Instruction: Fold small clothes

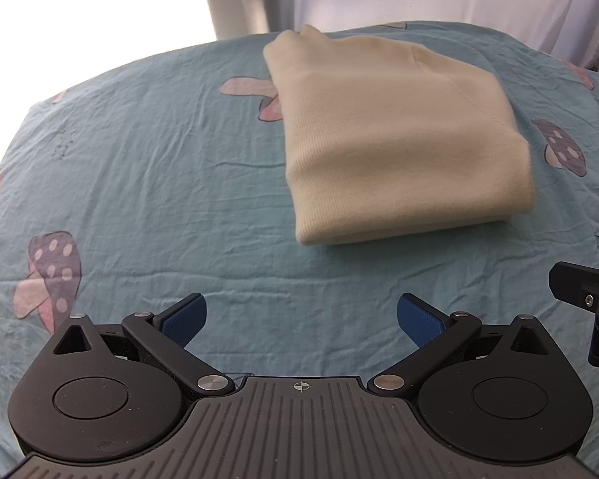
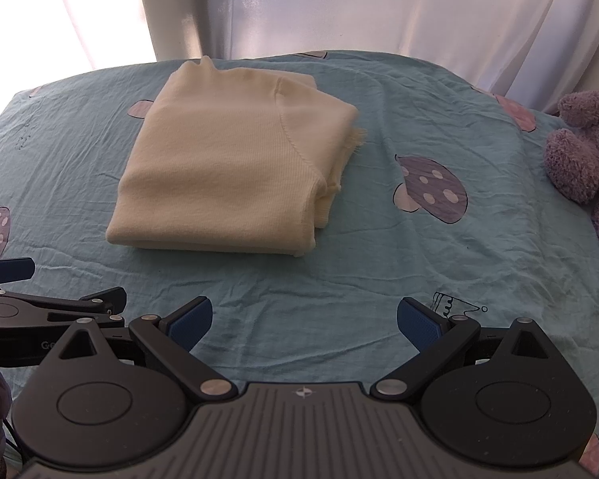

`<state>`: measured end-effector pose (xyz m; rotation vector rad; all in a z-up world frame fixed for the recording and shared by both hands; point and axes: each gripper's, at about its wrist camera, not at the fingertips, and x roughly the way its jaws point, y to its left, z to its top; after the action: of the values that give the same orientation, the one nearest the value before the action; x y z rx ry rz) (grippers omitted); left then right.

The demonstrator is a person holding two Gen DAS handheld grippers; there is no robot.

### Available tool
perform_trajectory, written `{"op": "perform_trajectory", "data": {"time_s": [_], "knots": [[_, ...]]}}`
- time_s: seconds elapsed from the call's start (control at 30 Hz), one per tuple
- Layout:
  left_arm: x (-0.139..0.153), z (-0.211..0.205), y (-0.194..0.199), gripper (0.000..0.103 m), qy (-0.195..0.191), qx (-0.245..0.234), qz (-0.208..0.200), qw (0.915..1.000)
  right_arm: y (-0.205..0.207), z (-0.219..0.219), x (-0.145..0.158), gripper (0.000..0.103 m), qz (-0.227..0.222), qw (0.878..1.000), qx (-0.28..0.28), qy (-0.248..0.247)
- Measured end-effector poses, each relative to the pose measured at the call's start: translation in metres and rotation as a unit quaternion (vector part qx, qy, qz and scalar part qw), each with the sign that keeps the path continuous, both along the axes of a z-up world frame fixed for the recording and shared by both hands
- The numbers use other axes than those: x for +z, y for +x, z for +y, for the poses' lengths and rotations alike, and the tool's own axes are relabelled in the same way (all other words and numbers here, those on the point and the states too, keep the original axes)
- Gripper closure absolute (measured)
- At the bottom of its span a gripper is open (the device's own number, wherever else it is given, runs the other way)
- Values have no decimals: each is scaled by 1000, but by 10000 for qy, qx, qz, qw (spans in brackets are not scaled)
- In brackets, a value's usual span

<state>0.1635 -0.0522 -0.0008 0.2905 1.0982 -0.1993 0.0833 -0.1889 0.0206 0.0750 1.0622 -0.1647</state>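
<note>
**Cream jumper lying folded, both grippers hanging back empty**

Teal cotton is covering the whole work surface: a wrinkled bedsheet printed with spotted mushrooms (image 2: 379, 279) is spreading across the bed, with pale curtains (image 2: 379, 8) hanging behind it. On the sheet's far half a cream, fine-ribbed knit jumper (image 1: 391, 131) is lying as a thick, soft rectangle of several layers, its rounded fold edge facing the cameras and a few looser layers peeking out on its right side in the right wrist view. At the right edge a fuzzy purple plush toy (image 2: 579, 147) is sitting well apart from it.

The fold is looking finished, or nearly so, judging by the compact stack. The left gripper (image 1: 301, 321) and right gripper (image 2: 304, 321) are hovering near the sheet's front edge, blue ridged pads spread wide, grasping nothing. Any next move is probably calling for only a light squaring of those protruding layers, since the knit is looking limp and likely to slide.
</note>
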Motion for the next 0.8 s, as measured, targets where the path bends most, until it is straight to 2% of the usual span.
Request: {"op": "perform_trajectory", "data": {"time_s": [0.8], "knots": [[0, 0, 0, 0, -7, -23, 20, 10000, -1, -2, 0, 4, -28, 10000, -12, 16]]}}
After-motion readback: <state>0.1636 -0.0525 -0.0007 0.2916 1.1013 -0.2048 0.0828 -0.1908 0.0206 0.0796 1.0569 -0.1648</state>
